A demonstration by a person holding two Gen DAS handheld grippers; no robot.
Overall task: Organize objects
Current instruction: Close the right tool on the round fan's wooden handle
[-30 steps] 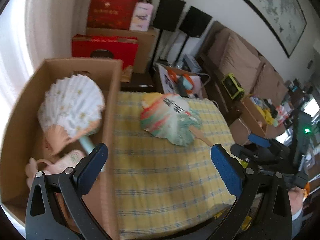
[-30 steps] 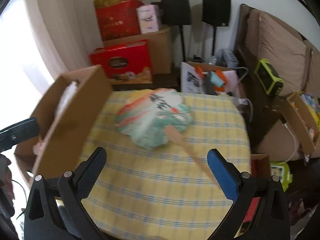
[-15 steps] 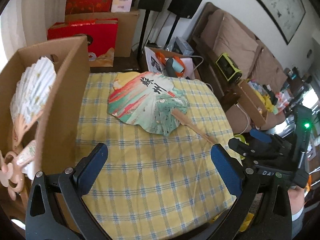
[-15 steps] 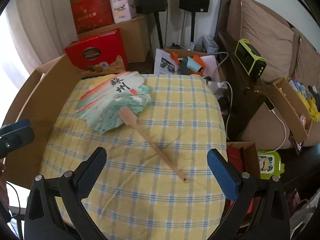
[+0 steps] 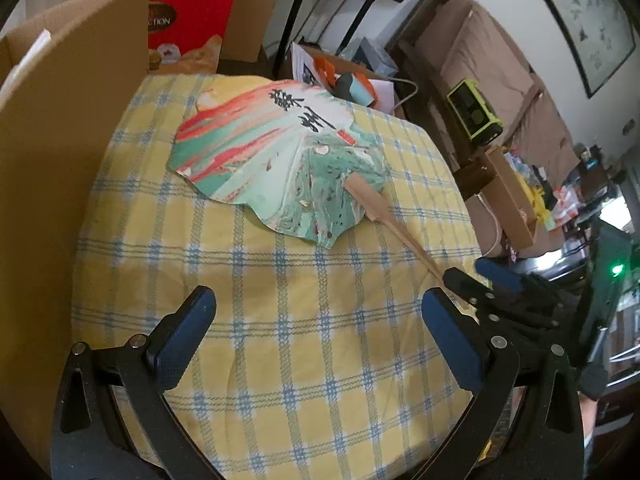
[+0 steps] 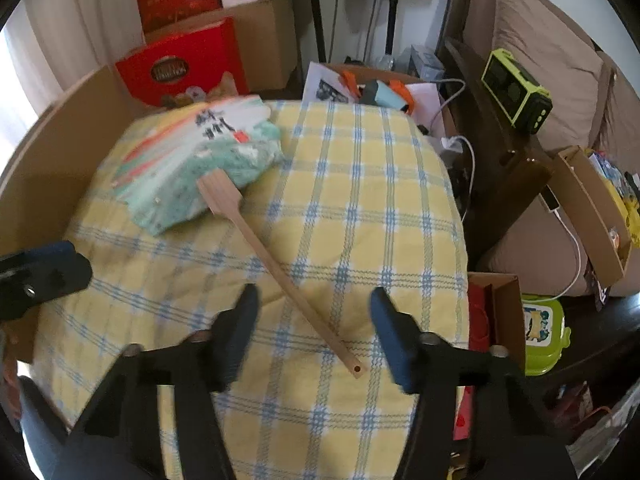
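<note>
A painted paper fan [image 5: 276, 160] with a long wooden handle [image 5: 400, 232] lies flat on the yellow checked tablecloth [image 5: 280, 360]. My right gripper [image 6: 314, 328] hangs low over the handle's [image 6: 288, 276] near end. Its jaws are closing with the handle between them, and the pads [image 6: 240, 324] are apart from the wood. In the left wrist view the right gripper [image 5: 476, 284] straddles the handle's tip. My left gripper [image 5: 318, 328] is open over bare cloth, nearer than the fan and holding nothing. A tall cardboard box [image 5: 60, 120] stands at the table's left.
Behind the table are a red gift box [image 6: 184, 68], speaker stands and an open box of clutter [image 6: 380, 92]. A brown sofa [image 6: 540, 40] with a green device [image 6: 516, 92] is to the right. Low cardboard boxes [image 6: 496, 312] sit past the table's right edge.
Both grippers have sunk toward the table. The left view has swung from the box's inside to the fan. The right jaws have narrowed around the handle's end.
</note>
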